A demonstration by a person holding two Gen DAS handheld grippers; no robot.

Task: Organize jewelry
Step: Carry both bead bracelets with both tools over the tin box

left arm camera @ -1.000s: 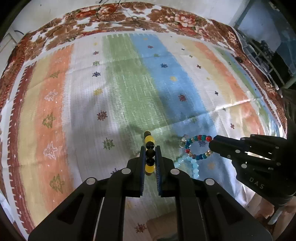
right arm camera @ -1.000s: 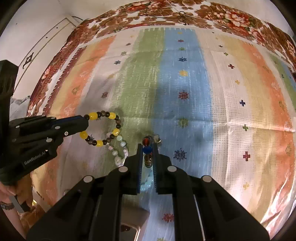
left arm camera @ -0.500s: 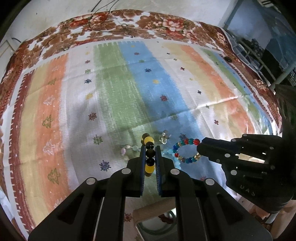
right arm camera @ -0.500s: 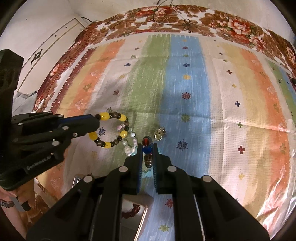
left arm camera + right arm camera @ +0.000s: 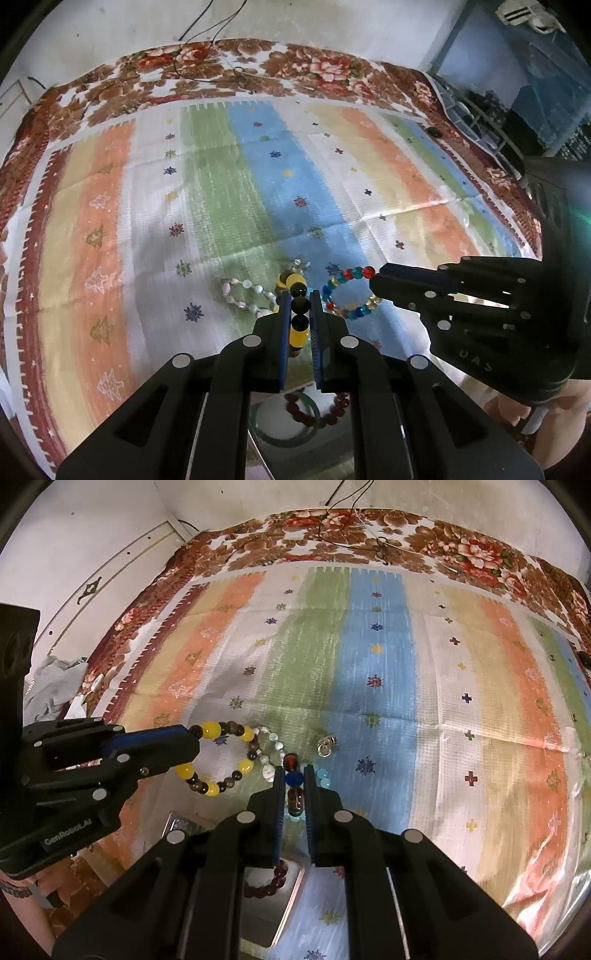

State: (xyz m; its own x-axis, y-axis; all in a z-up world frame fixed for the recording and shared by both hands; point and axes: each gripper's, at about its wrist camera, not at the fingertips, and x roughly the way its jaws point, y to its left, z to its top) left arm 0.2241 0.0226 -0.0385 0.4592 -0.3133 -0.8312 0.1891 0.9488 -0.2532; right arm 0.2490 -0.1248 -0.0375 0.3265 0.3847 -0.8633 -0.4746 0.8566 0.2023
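Your left gripper (image 5: 298, 295) is clamped on the yellow-black bracelet (image 5: 221, 760), your right gripper (image 5: 294, 771) on the multicolour bracelet (image 5: 347, 291); both hang lifted. The tray (image 5: 284, 897) sits directly under and behind both tips, pull back.

Box (image 5: 284, 893) under the grippers: mostly blocked by finger mounts in both views, shape and compartments can't tell. Dark red bracelet (image 5: 334, 410) inside only partly shows; green bangle (image 5: 286, 424) half hidden. Yellow-black bracelet (image 5: 297, 310): left wrist sees only the beads between the left gripper (image 5: 299, 306) fingers, rest blocked. Multicolour bracelet (image 5: 293, 779) likewise edge-on in the right gripper (image 5: 293, 786). Pale blue beads (image 5: 323, 777) mostly behind a finger. Small metal piece (image 5: 327, 745) too small to identify. Pearl strand (image 5: 243, 297) end hidden behind the left finger.
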